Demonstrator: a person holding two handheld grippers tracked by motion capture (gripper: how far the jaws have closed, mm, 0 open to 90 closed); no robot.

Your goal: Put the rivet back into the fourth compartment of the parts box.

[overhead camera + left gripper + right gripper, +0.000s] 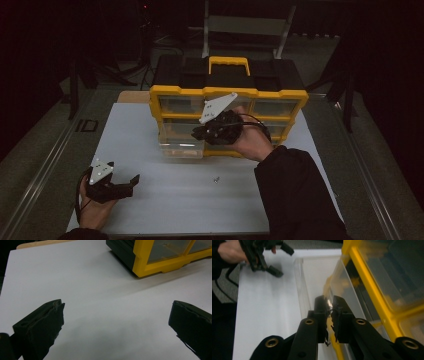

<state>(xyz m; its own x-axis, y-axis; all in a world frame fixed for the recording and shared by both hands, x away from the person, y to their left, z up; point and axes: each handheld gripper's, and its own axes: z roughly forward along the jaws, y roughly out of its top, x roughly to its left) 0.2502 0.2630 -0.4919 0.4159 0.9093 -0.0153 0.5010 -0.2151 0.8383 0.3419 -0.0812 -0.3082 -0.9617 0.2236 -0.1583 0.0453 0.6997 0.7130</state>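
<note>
The right gripper (329,307) is held over a clear drawer (181,146) pulled out of the yellow organiser (227,107) at the desk's far edge, its jaws parted only narrowly; whether a small part is pinched between them cannot be told. Any release should be made low over the drawer's middle, clear of its walls. A small screw (216,178) lies mid-desk. The left gripper (122,186) is rested wide and empty near the near-left corner.

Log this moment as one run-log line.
right gripper: jaws narrowly apart above pulled-out clear drawer of yellow organizer | left gripper: jaws open, over white board | small screw loose on board
</note>
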